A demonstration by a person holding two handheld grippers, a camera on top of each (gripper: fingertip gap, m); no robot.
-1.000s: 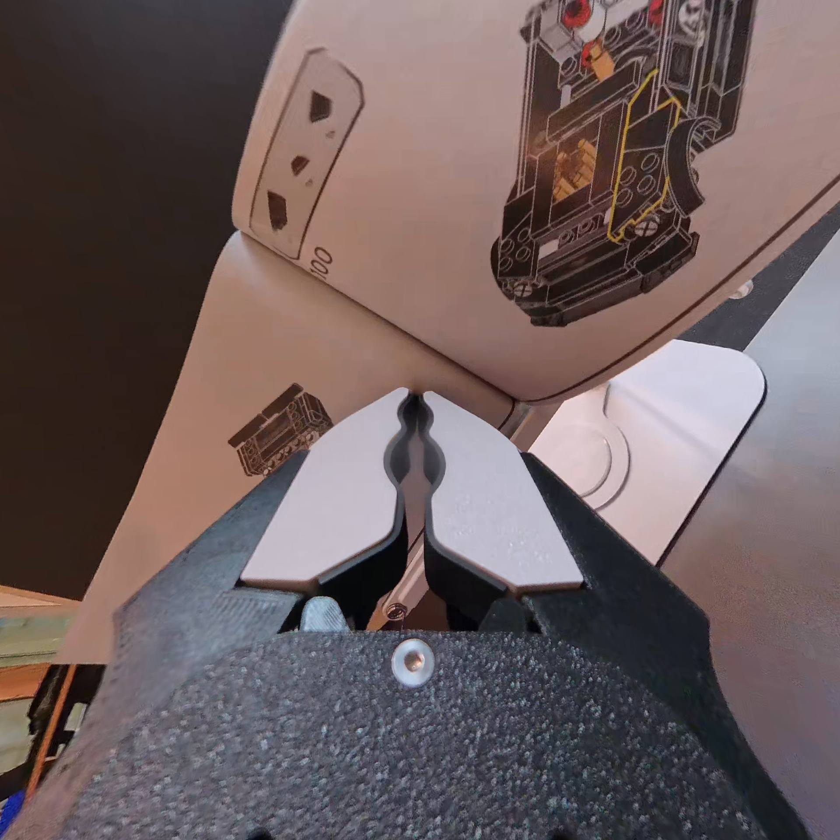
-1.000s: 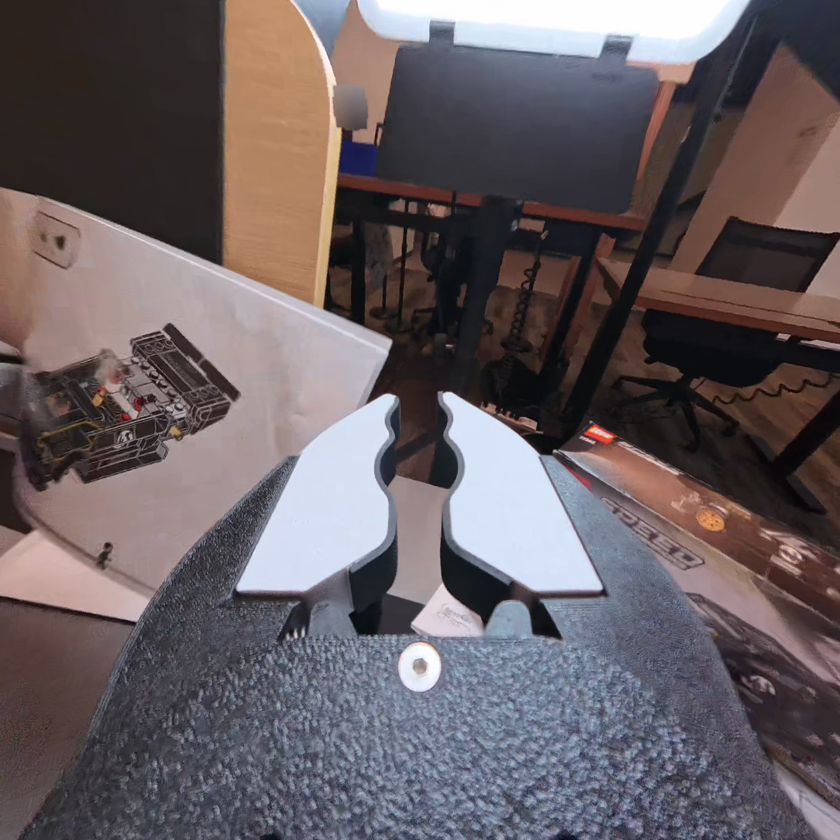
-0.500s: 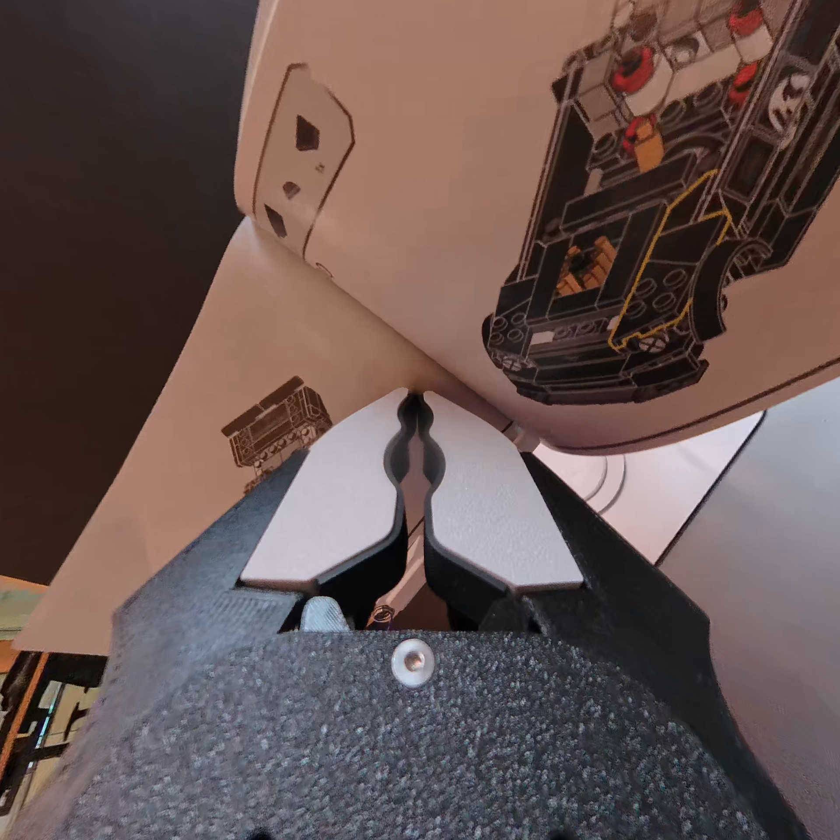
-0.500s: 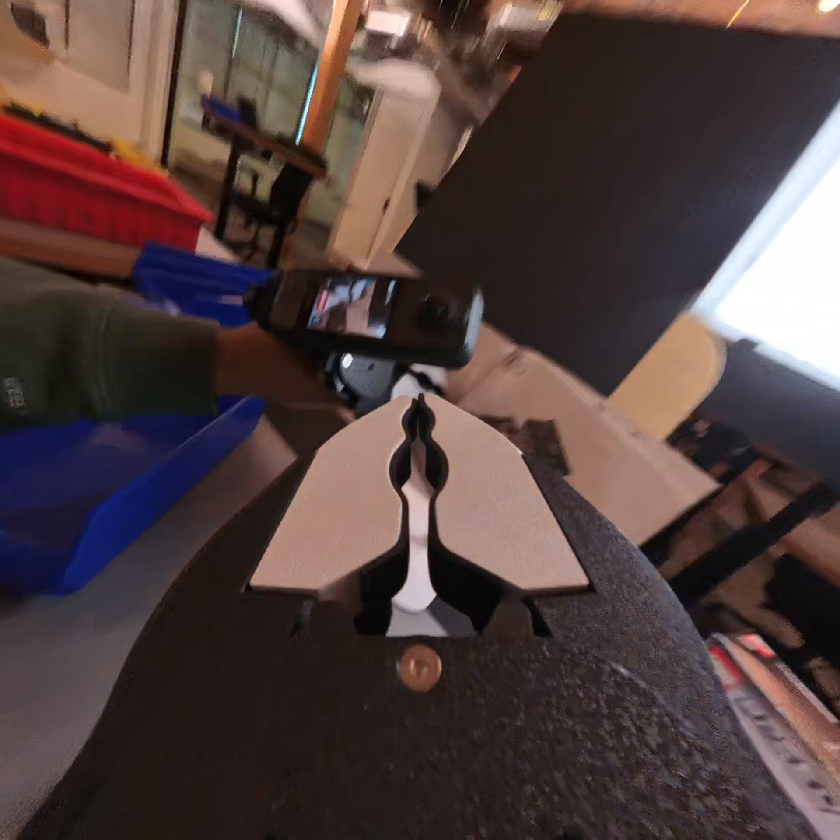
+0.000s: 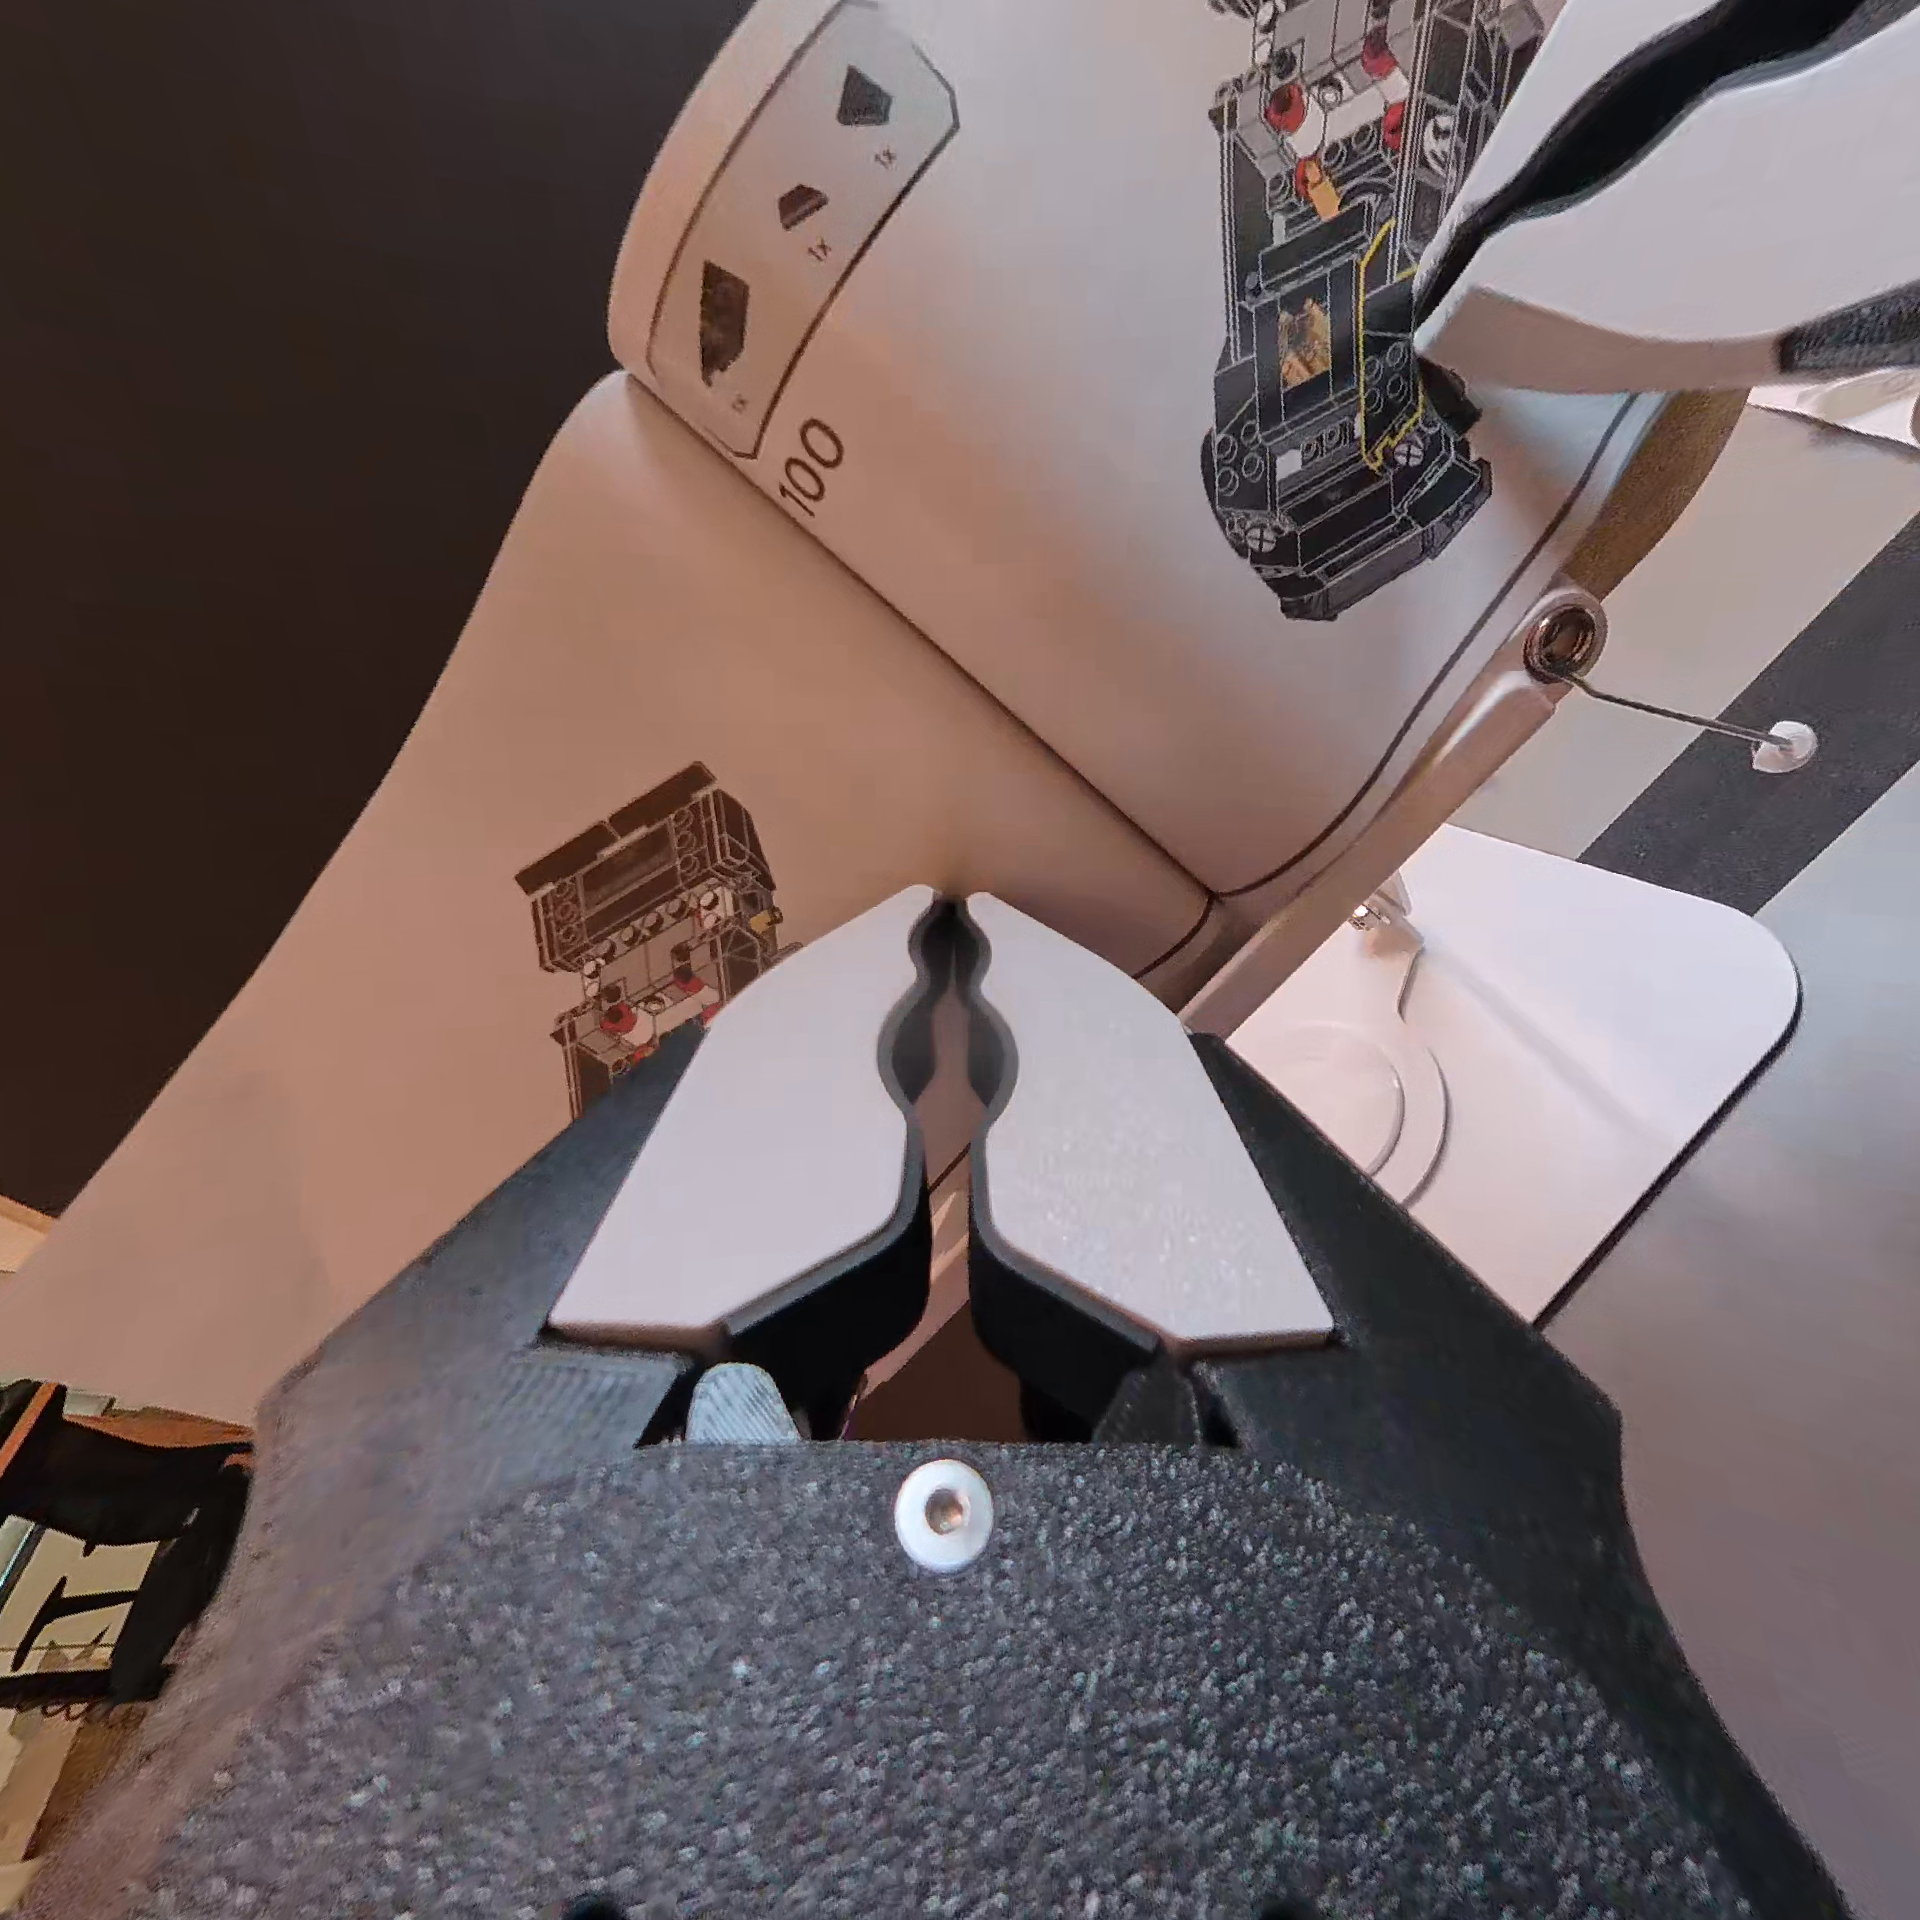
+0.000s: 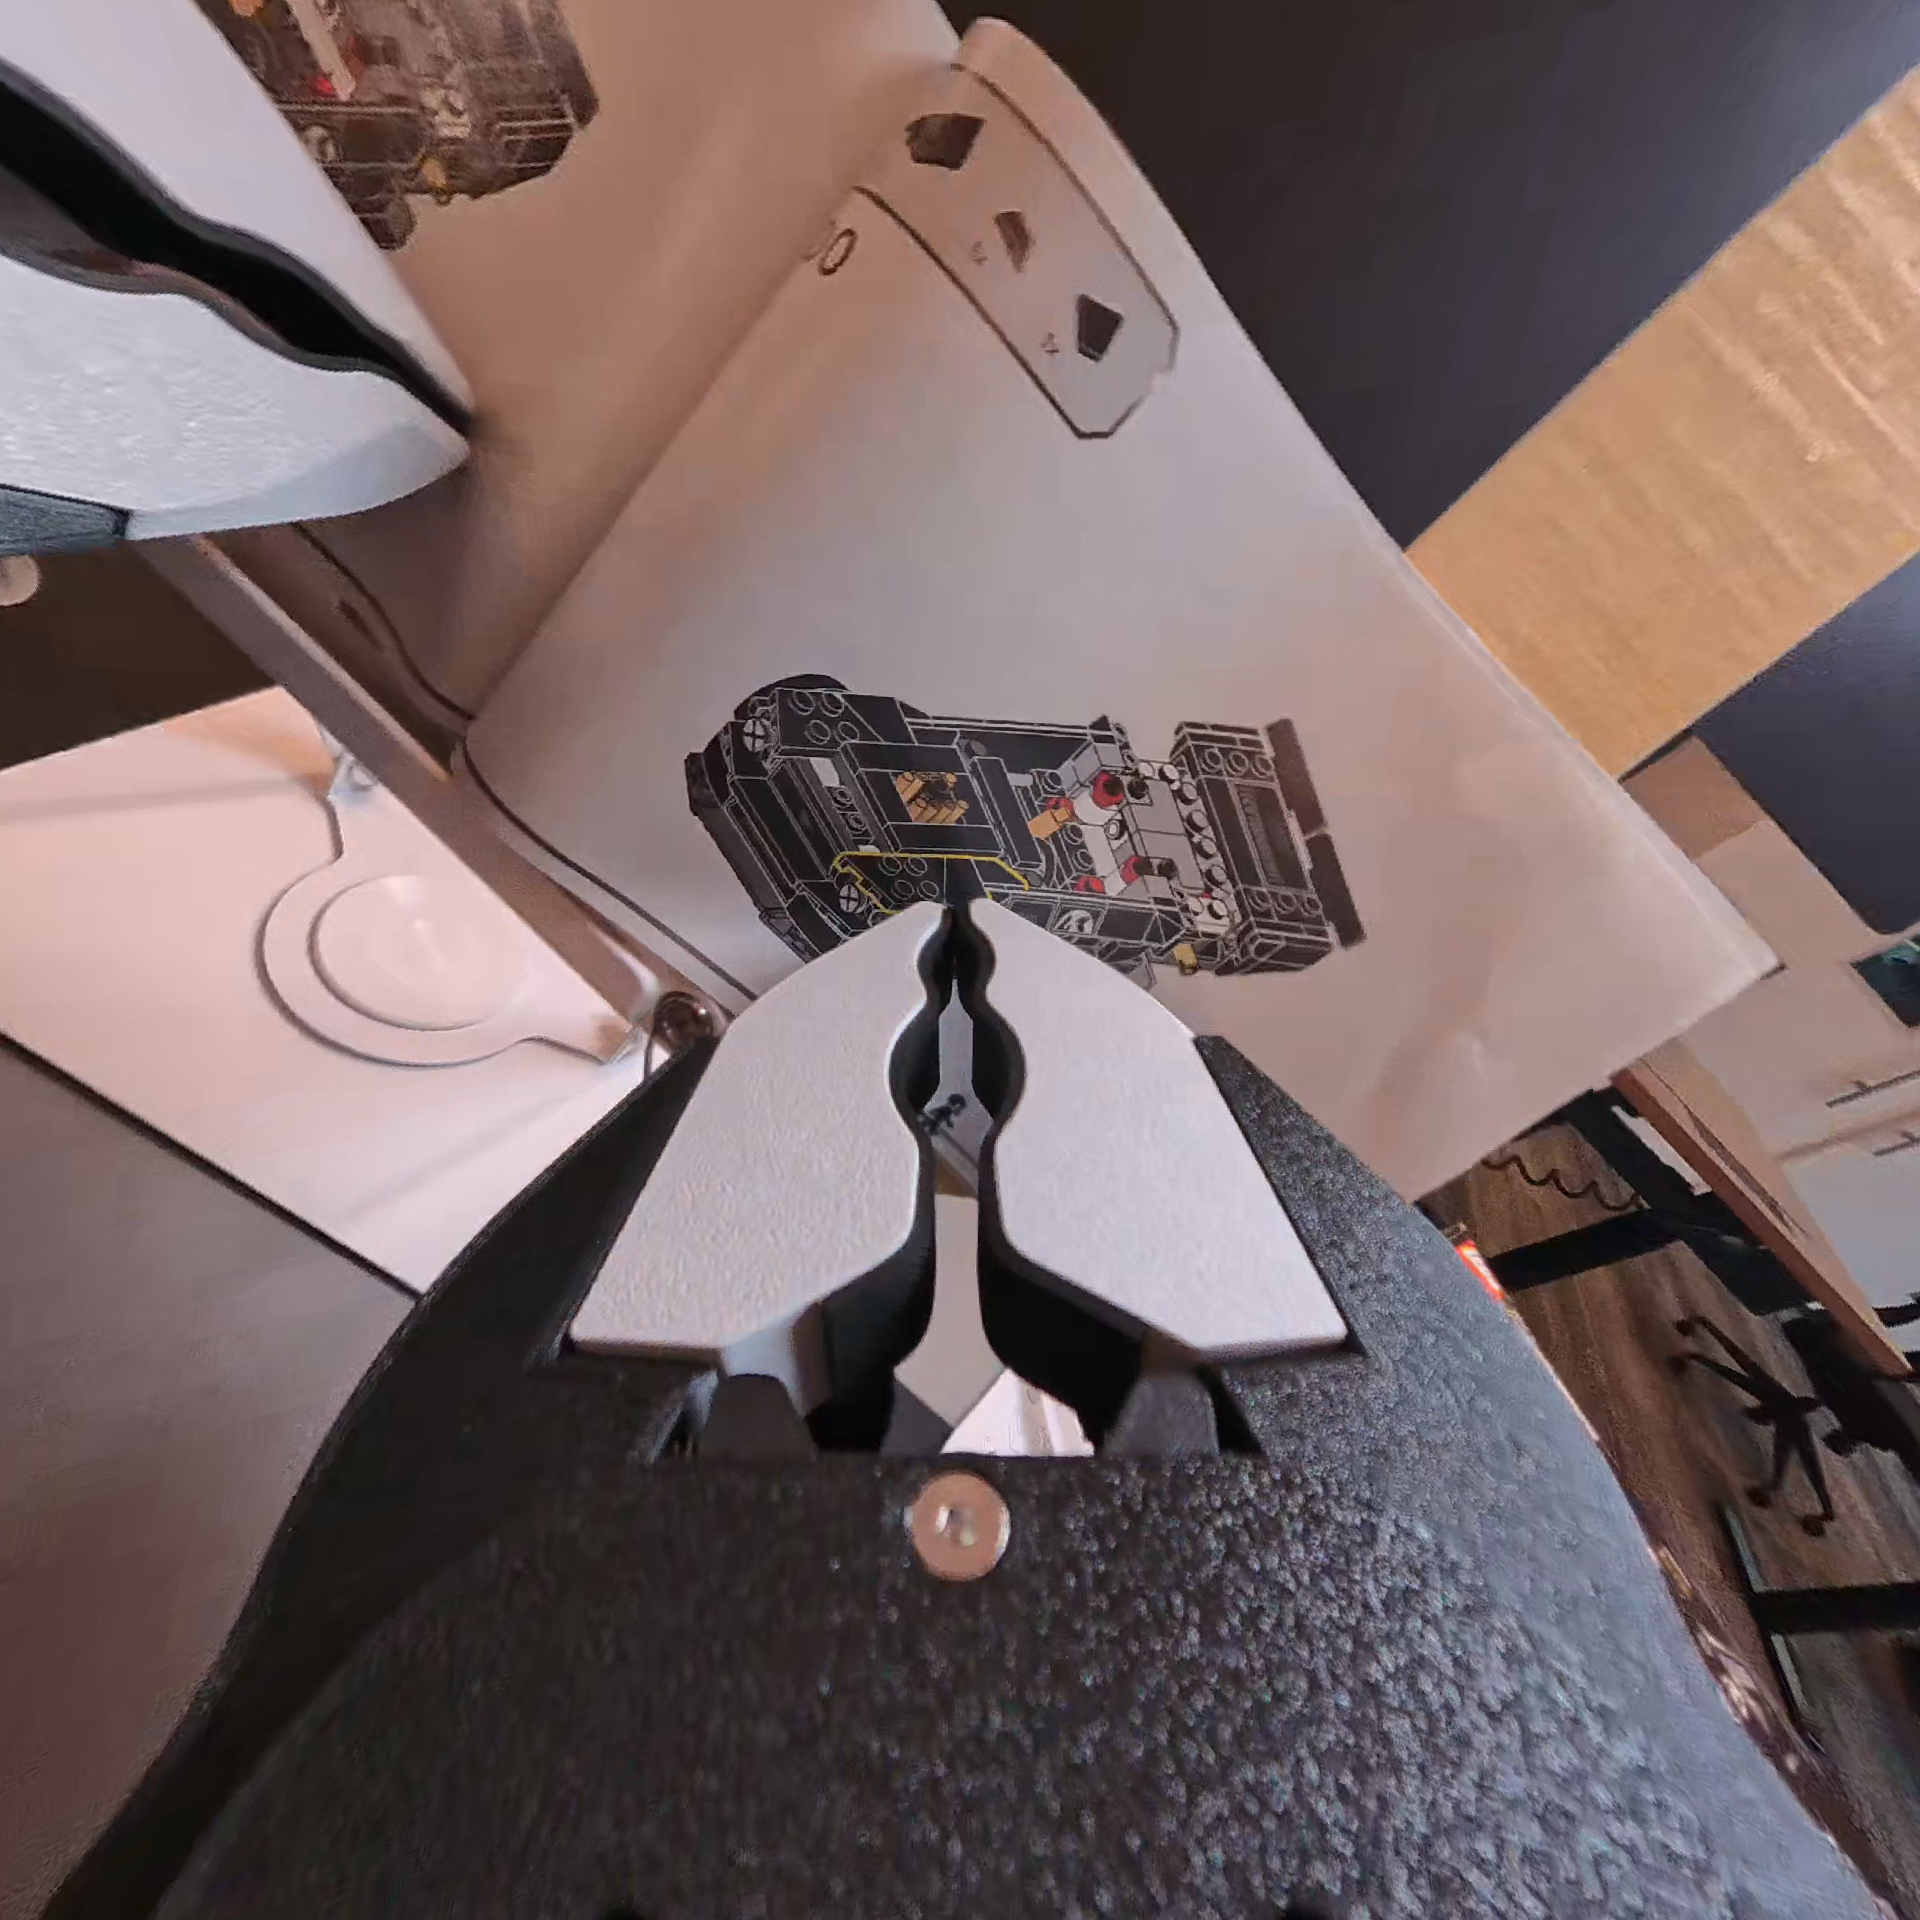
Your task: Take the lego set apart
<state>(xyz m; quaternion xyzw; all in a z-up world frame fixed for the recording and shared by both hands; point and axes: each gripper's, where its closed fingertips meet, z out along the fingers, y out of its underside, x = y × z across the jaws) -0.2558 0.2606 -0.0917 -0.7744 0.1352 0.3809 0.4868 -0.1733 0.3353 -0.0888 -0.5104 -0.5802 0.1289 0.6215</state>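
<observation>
Instruction booklet (image 5: 1039, 436): open, pages curling, held up off the table (image 5: 1766, 1299) between both tools; printed drawings of a black brick-built car on its pages. The lego set itself does not show.
Left gripper (image 5: 948, 920): jaws closed on the booklet's lower page edge.
Right gripper (image 6: 951, 920): jaws pinched shut on the facing page, at the car drawing.
White metal stand (image 5: 1507, 1039): flat base on the dark table, slanted arm behind the booklet.
Printed box (image 5: 73, 1558): lower left, partly seen.
</observation>
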